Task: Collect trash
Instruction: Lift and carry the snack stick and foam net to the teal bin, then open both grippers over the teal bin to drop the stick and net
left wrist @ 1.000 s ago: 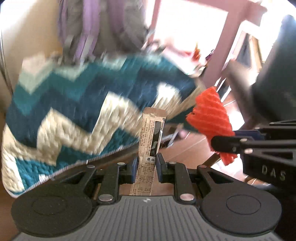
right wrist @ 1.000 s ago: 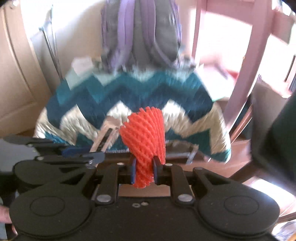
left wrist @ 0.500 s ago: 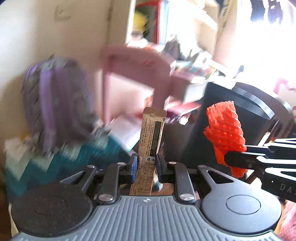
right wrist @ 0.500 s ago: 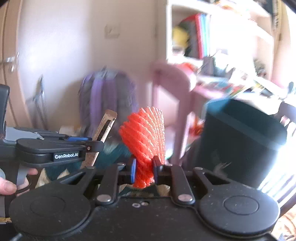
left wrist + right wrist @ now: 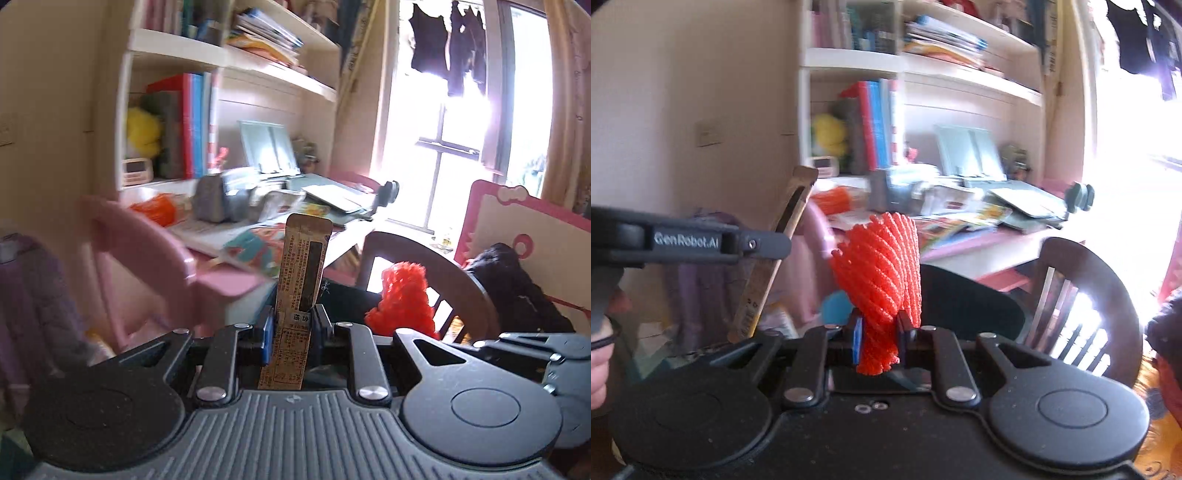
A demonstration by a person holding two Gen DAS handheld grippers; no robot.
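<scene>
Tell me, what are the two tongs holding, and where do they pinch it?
The left tongs pinch a brown paper wrapper near its lower end. The right tongs pinch an orange foam net near its bottom.

The left tongs [image 5: 291, 328], low in the left wrist frame, are matte black plastic with two round discs, silver screws, blue finger pads and a ribbed grey housing. The right tongs [image 5: 879, 332] look alike with a smooth, dusty black housing. White "GenRobot.AI" lettering marks the left tongs' side at mid-left of the right wrist frame, above the person's hand [image 5: 598, 369].
</scene>
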